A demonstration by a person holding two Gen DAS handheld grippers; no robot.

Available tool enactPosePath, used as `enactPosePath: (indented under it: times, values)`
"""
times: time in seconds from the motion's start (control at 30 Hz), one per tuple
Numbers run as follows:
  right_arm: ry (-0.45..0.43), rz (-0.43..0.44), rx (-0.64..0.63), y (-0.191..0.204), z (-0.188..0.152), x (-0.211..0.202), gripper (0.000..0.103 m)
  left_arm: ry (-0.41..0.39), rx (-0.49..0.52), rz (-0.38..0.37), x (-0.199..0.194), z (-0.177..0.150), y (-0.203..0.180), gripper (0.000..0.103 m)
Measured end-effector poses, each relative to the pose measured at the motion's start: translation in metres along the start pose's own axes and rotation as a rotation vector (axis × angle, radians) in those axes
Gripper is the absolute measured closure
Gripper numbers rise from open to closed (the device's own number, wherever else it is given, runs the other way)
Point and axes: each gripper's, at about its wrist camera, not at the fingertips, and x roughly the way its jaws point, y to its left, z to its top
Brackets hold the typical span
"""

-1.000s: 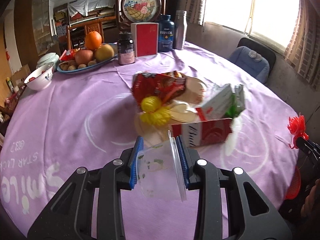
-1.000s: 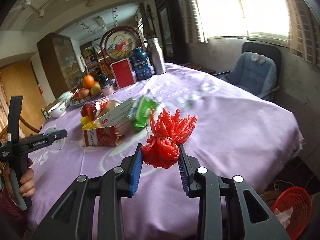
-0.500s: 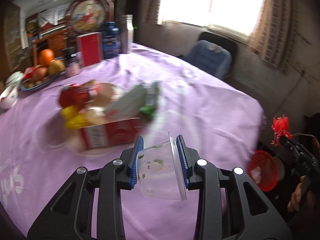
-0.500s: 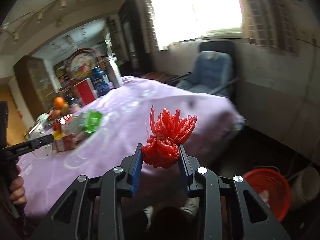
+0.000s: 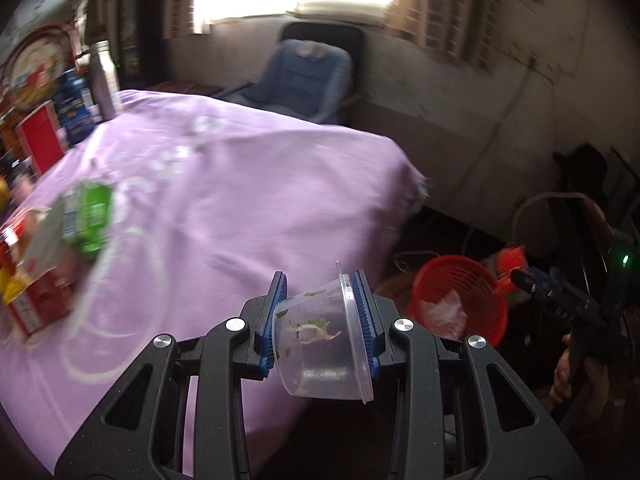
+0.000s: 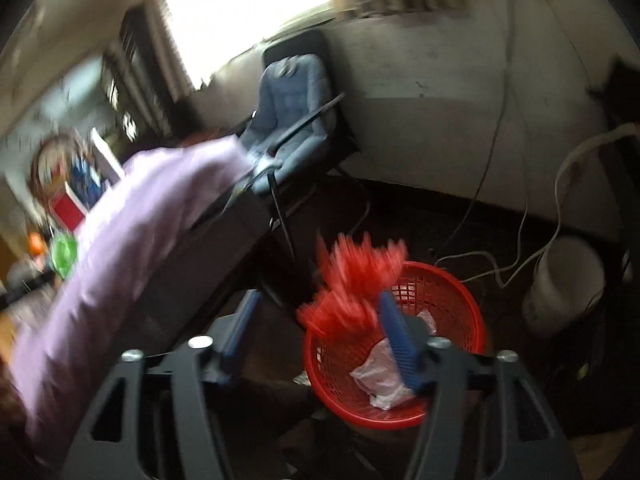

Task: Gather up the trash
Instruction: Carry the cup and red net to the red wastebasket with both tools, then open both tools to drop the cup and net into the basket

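left gripper (image 5: 320, 320): blue pads clenched on a clear plastic tub (image 5: 320, 344), lying on its side with the lidded rim toward the right pad. green scraps and a pale stalk stuck inside it. it hangs past the edge of the purple tablecloth (image 5: 224, 184), over dark floor.

right gripper (image 6: 316, 328): jaws spread wide. red foam fruit net (image 6: 356, 284) sits against the right pad only, well clear of the left pad, badly blurred; cannot tell whether it is loose or caught there. it is right at the near rim of the red mesh basket (image 6: 452, 300), above it. basket stands on the floor with crumpled white plastic (image 6: 380, 376) in the bottom.

from the left view the same basket (image 5: 460, 280) is to the right of the tub, lower down, and the other gripper (image 5: 560, 296) comes in from the right edge with a hand (image 5: 564, 376) on its grip and a bit of red at its tip.

table, blurred: red carton (image 5: 40, 304) with green wrapper (image 5: 94, 216) at the left edge, red box (image 5: 40, 140), dark blue jar (image 5: 74, 116), steel bottle (image 5: 105, 80) at the back.

blue-grey chair (image 5: 304, 76) against the wall under the bright window. white bucket (image 6: 568, 284) on the floor right of the basket, pale cables trailing near it.
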Motion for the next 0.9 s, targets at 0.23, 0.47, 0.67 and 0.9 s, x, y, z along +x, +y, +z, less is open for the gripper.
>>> enactPosePath:
  times: [0.23,0.47,0.67,0.9]
  values:
    - [-0.116,-0.006,0.088,-0.044,0.011,-0.021,0.024,0.077,0.117,-0.075,0.05,0.008,-0.067,0.068]
    - [-0.156,-0.034,0.171,-0.079,0.014,-0.026,0.018,0.172,0.24,-0.152,0.106,0.009,-0.143,0.068]
    - [-0.182,-0.058,0.179,-0.088,0.013,-0.034,0.018,0.213,0.304,-0.202,0.133,0.014,-0.19,0.057]
    - [-0.188,-0.057,0.173,-0.089,0.01,-0.036,0.018,0.159,0.27,-0.171,0.119,0.025,-0.182,0.024]
